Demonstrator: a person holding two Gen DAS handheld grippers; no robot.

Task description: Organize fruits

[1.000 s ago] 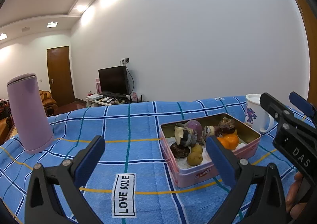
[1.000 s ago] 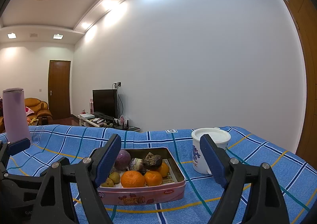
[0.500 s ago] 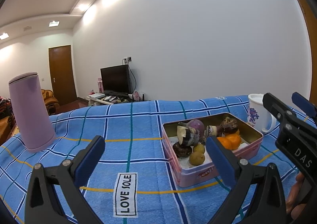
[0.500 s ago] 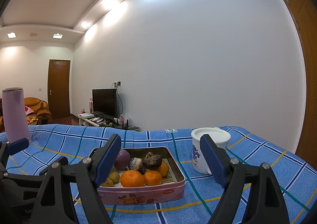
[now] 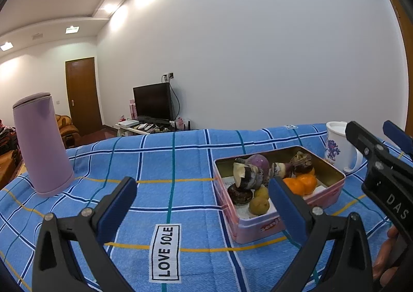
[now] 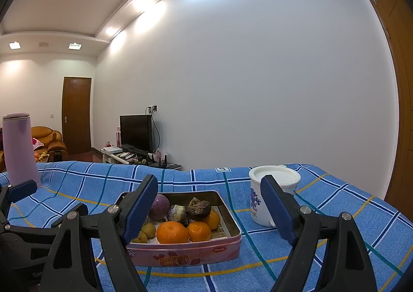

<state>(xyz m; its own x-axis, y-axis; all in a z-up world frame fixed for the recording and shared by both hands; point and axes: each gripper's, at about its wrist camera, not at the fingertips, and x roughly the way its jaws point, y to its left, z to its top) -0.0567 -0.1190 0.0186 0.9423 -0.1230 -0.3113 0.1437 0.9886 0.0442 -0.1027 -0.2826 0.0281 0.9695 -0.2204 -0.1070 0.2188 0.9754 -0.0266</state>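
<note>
Right gripper (image 6: 209,210) held with jaws spread wide, nothing between the pads. Ahead and between the jaws, on a blue plaid cloth (image 6: 335,214): an open pink tin (image 6: 185,253) holding oranges (image 6: 172,232), small yellow-green fruits (image 6: 148,230), a purple round fruit (image 6: 159,206) and a dark shrivelled one (image 6: 197,209). Just behind the right jaw, a white mug (image 6: 273,183) with a blue print, standing upright beside the tin. Far left of the left jaw, a lilac flask (image 6: 18,147); below it, part of the left gripper (image 6: 20,192).

A glossy metal tin (image 6: 185,253) is sitting on woven cloth (image 5: 180,162); the mug (image 6: 260,204) is looking glazed, the flask (image 5: 41,147) matt.
</note>
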